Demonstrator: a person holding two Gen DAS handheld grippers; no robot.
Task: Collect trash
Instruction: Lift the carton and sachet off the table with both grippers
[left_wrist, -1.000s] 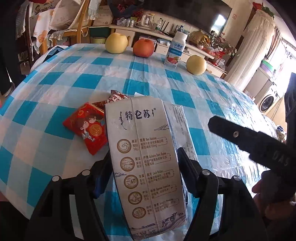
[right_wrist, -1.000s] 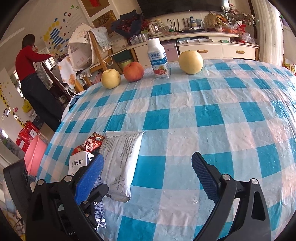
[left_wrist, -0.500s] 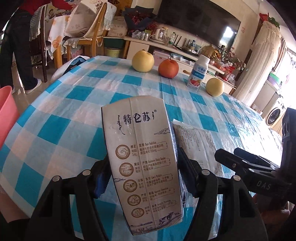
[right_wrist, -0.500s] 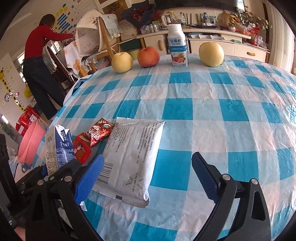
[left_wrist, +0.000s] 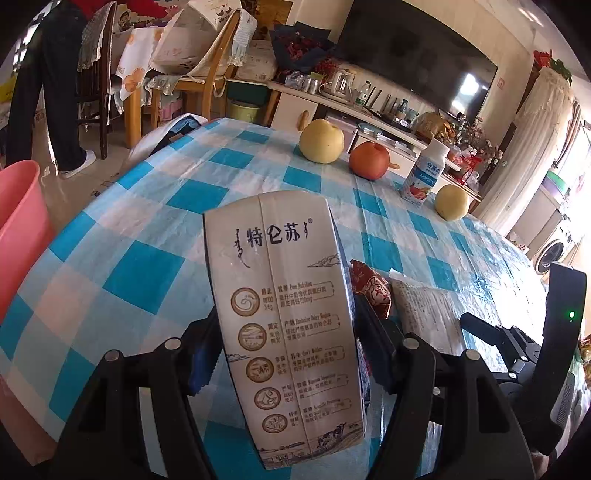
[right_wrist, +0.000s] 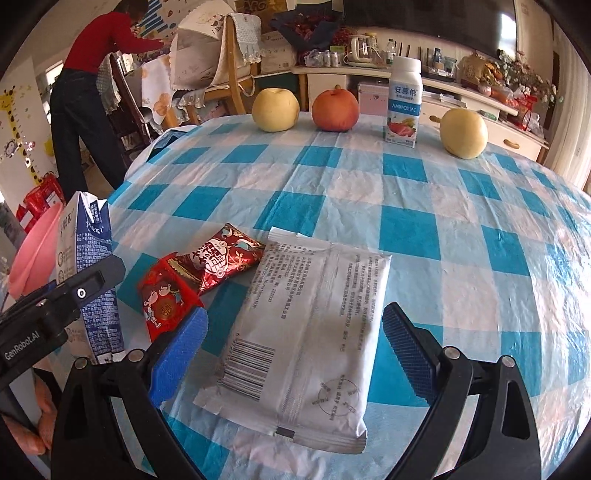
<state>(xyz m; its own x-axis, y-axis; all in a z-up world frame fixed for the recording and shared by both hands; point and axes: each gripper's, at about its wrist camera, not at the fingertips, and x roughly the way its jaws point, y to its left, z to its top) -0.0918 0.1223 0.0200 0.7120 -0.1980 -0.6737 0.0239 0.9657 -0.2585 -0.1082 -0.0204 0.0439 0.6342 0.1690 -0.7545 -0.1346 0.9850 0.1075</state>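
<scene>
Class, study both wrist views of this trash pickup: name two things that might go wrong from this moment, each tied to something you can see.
1. The left gripper holds the milk carton only low on its sides; the tall top could tip or slip before reaching the pink bin.
2. The right gripper is open over the flat white packet; closing might skid it or catch the tablecloth and nudge the red wrappers beside it.

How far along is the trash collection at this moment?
Nothing looks binned yet. In hand: the left claw is shut on the milk carton, lifted near the pink bin. The right claw is open over the white packet. That packet and two red wrappers remain.
</scene>
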